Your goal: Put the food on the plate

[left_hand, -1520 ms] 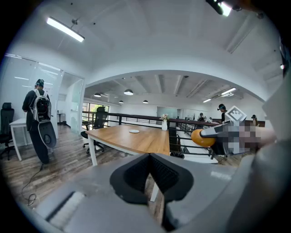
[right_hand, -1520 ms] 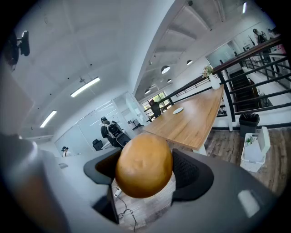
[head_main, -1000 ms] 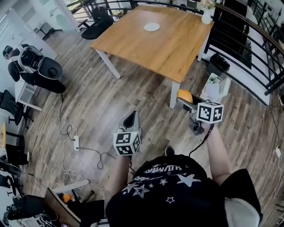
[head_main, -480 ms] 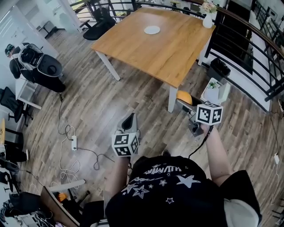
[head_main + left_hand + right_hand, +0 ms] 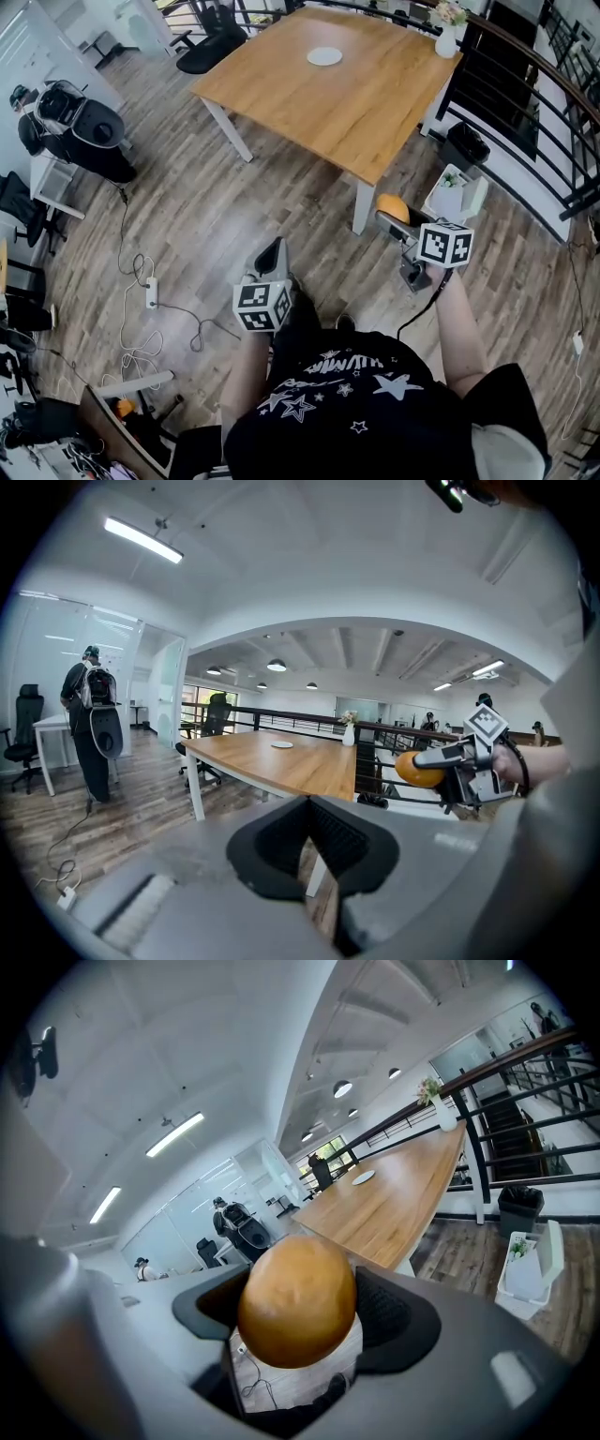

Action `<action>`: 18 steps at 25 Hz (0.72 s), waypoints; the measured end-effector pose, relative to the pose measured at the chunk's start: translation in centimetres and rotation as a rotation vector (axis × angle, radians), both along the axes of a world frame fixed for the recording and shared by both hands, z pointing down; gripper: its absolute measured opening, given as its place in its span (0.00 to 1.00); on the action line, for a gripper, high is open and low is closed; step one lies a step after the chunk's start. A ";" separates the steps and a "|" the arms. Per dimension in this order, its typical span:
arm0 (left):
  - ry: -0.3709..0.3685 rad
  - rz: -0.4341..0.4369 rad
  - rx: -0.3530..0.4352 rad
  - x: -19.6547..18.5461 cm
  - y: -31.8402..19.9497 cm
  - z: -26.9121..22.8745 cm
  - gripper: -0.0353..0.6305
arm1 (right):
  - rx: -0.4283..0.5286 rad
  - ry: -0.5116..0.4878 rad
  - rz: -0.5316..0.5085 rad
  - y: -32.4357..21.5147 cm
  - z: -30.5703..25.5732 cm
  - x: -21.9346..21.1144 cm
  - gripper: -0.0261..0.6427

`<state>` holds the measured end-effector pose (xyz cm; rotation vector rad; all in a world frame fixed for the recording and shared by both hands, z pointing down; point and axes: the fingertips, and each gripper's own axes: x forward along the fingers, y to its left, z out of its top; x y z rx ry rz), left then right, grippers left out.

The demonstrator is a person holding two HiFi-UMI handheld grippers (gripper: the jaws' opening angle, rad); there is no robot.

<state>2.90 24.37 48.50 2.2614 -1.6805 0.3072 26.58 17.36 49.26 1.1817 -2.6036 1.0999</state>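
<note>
A round orange-brown bun [image 5: 296, 1299] sits between the pads of my right gripper [image 5: 300, 1283], which is shut on it. In the head view the bun [image 5: 391, 205] and right gripper [image 5: 390, 216] hang over the floor, just off the near corner of the wooden table [image 5: 356, 103]. A small white plate [image 5: 324, 56] lies far back on that table; the same plate [image 5: 281, 745] shows in the left gripper view. My left gripper [image 5: 275, 251] hangs lower left over the floor. Its jaws meet at the tip with nothing between them [image 5: 307, 803].
A white vase of flowers [image 5: 447, 37] stands at the table's far right corner. A black railing [image 5: 525, 84] runs along the right, with a white bin [image 5: 457, 190] and a black bin [image 5: 466, 141] by it. Cables and a power strip [image 5: 150, 295] lie on the floor at left.
The person and both grippers have edged slightly toward the table. The bun stays in the right gripper's jaws, and the left gripper's jaws stay together.
</note>
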 end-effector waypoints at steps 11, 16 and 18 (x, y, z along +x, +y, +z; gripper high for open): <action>0.049 0.011 -0.023 -3.0 -4.9 1.6 0.06 | -0.022 0.027 0.068 -4.1 0.5 -0.7 0.57; 0.058 0.047 -0.030 -4.6 -8.9 1.9 0.06 | -0.034 0.033 0.096 -7.1 0.7 -2.9 0.57; 0.061 0.061 -0.036 -5.2 -10.8 1.9 0.06 | -0.047 0.038 0.114 -8.5 1.0 -3.2 0.57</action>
